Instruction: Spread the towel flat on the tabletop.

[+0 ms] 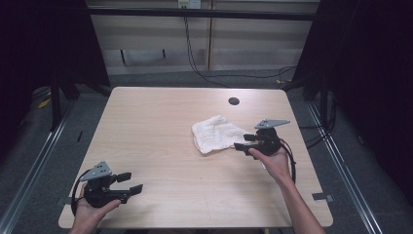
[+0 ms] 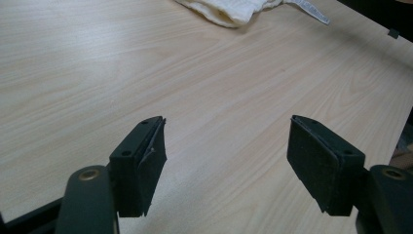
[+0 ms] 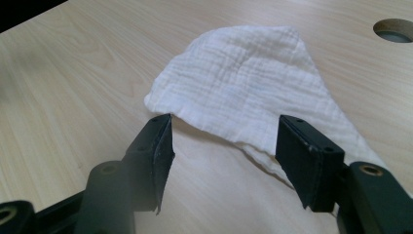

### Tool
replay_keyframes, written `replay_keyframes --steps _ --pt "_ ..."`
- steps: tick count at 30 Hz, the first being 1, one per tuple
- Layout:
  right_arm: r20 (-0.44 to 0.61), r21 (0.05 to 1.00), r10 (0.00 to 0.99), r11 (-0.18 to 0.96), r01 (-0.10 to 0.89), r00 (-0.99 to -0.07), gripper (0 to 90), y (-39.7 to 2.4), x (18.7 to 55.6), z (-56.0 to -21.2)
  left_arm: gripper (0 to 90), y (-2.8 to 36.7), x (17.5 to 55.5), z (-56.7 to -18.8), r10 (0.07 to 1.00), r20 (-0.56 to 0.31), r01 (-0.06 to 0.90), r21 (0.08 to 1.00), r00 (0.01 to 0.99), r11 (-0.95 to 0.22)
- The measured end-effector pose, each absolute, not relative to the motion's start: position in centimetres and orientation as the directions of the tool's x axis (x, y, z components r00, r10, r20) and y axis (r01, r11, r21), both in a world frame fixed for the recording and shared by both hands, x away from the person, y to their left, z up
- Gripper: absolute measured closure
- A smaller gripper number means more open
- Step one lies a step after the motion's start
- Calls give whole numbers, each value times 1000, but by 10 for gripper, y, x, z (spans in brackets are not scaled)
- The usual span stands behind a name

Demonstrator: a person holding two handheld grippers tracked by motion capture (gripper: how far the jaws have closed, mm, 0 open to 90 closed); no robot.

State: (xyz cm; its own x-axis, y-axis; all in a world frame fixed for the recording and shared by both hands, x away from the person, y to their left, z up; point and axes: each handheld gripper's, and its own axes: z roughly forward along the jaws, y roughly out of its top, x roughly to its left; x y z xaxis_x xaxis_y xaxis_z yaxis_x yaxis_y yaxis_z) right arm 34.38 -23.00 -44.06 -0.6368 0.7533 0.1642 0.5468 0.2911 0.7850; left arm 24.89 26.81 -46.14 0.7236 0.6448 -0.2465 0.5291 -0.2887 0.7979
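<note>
Right hand-held gripper point(image 1: 243, 142) sits just beside the white cloth point(image 1: 217, 133), at the cloth's right edge, held by the person's right hand point(image 1: 274, 161). Its 2 jaws stand apart with nothing between them; in the right gripper view the right hand-held gripper point(image 3: 224, 156) has its jaw tips straddling the cloth's near edge, and whether they touch the fabric cannot be told. The white cloth point(image 3: 248, 92) lies crumpled and partly folded on the light wood worktop point(image 1: 160, 126), with a thinner layer poking out beneath its near edge.

Well away from the cloth, toward the near-left corner of the worktop, the left hand-held gripper point(image 1: 130, 182) is held by the left hand point(image 1: 90, 212), with a grey 3-cornered plate on top. Its jaws are also spread wide and empty. In the left gripper view the left hand-held gripper point(image 2: 226, 165) points over bare wood toward the cloth point(image 2: 229, 9), which lies far ahead with a small label trailing from it.

Beyond the cloth, a round cable hole point(image 1: 234, 101) is set in the worktop.
</note>
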Motion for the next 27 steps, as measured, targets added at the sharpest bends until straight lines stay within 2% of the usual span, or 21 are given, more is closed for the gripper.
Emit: replay_keyframes --steps 17,19,20,27 --pt "173 743 765 313 592 -621 399 -231 382 -449 298 268 248 -460 629 -253 521 805 735 -285" --pt "205 747 757 289 599 -621 401 -232 389 -452 299 268 247 -460 633 -250 520 805 733 -284" --pt "175 738 769 311 598 -615 406 -229 395 -455 301 269 247 -460 631 -253 520 807 733 -281" --pt "169 726 760 335 601 -627 413 -218 409 -462 312 271 248 -460 629 -279 535 804 725 -261"
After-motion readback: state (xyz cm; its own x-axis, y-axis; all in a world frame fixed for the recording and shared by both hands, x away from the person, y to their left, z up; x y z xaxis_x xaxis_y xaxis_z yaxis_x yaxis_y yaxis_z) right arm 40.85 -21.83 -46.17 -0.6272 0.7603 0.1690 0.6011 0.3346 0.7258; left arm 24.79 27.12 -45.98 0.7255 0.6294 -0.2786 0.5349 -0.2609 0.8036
